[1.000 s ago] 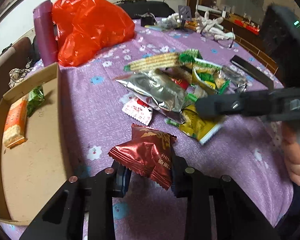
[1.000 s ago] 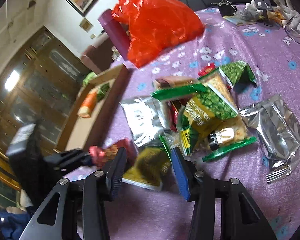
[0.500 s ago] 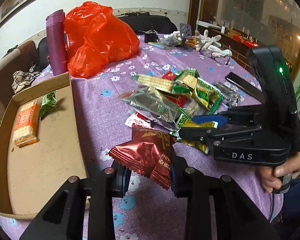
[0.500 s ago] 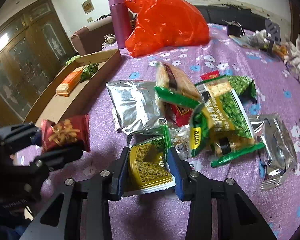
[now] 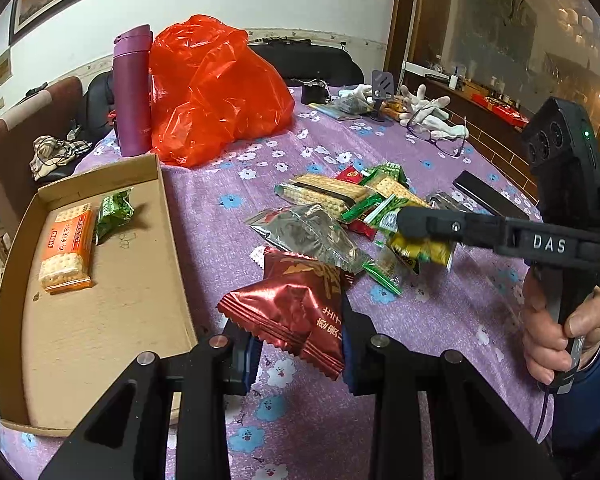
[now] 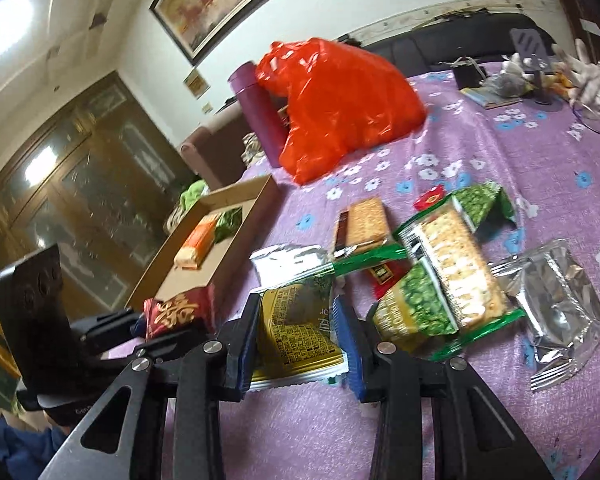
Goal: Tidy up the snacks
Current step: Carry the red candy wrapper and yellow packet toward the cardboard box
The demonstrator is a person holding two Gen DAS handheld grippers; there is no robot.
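Note:
My left gripper [image 5: 298,354] is shut on a dark red snack packet [image 5: 292,308] and holds it above the table, right of the cardboard tray [image 5: 172,240]. The tray holds an orange cracker pack [image 5: 66,246] and a small green packet [image 5: 114,210]. My right gripper [image 6: 296,344] is shut on a yellow-green snack packet [image 6: 296,332], lifted above the pile; it also shows in the left wrist view [image 5: 420,248]. A pile of snacks lies mid-table: a silver bag [image 5: 308,236], cracker packs [image 5: 328,192], green pea packets [image 6: 416,308].
A red plastic bag [image 5: 216,92] and a purple flask [image 5: 132,92] stand behind the tray. White gloves [image 5: 432,116], glasses, a phone stand and a black phone [image 5: 484,196] lie at the far right. Purple floral cloth covers the table.
My right gripper closed on the yellow-green packet and lifted it from the pile. My left gripper rose and drew back with the red packet, so more of the tray shows.

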